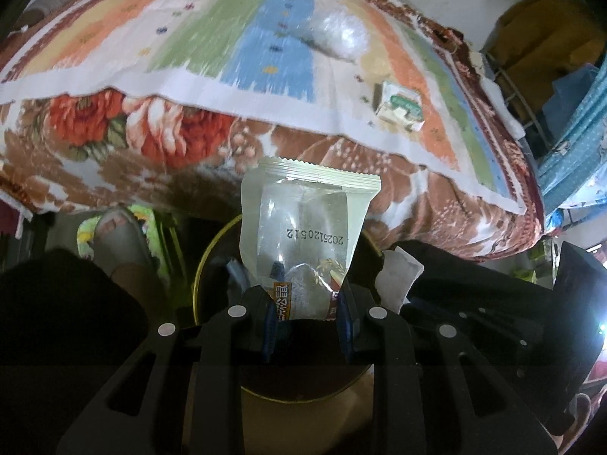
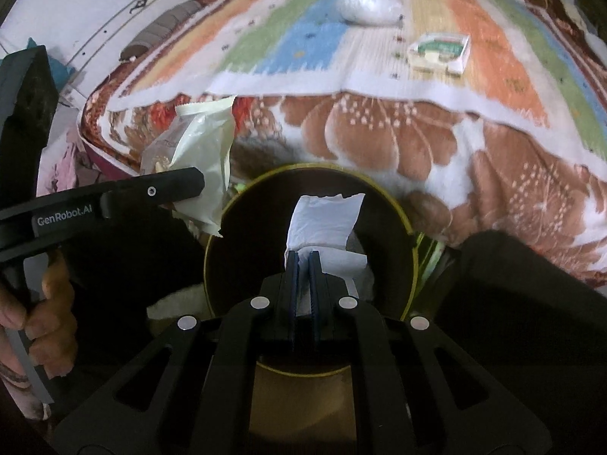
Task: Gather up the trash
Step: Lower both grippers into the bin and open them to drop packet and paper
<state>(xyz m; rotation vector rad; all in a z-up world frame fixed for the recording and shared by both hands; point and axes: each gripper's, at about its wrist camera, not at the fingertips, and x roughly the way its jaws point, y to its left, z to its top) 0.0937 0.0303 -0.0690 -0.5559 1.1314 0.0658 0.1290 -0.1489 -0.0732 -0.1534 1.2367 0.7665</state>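
My left gripper point(image 1: 308, 303) is shut on a clear plastic snack wrapper point(image 1: 303, 223) and holds it upright over a round dark bin with a yellow rim point(image 1: 197, 276). My right gripper point(image 2: 303, 265) is shut on a crumpled white tissue point(image 2: 322, 220) above the same bin point(image 2: 212, 242). The tissue shows in the left wrist view point(image 1: 398, 276) and the wrapper in the right wrist view point(image 2: 201, 151), next to the left gripper's finger point(image 2: 174, 189). On the bed lie a small green and white box point(image 2: 440, 51) point(image 1: 398, 108) and a clear plastic bag point(image 2: 370, 3) point(image 1: 337, 36).
The bed with a striped mat point(image 2: 379, 60) over a floral blanket point(image 2: 436, 151) stands just behind the bin. A foot in a green slipper point(image 1: 117, 235) is left of the bin. Clutter and blue cloth point(image 1: 573, 151) lie to the right of the bed.
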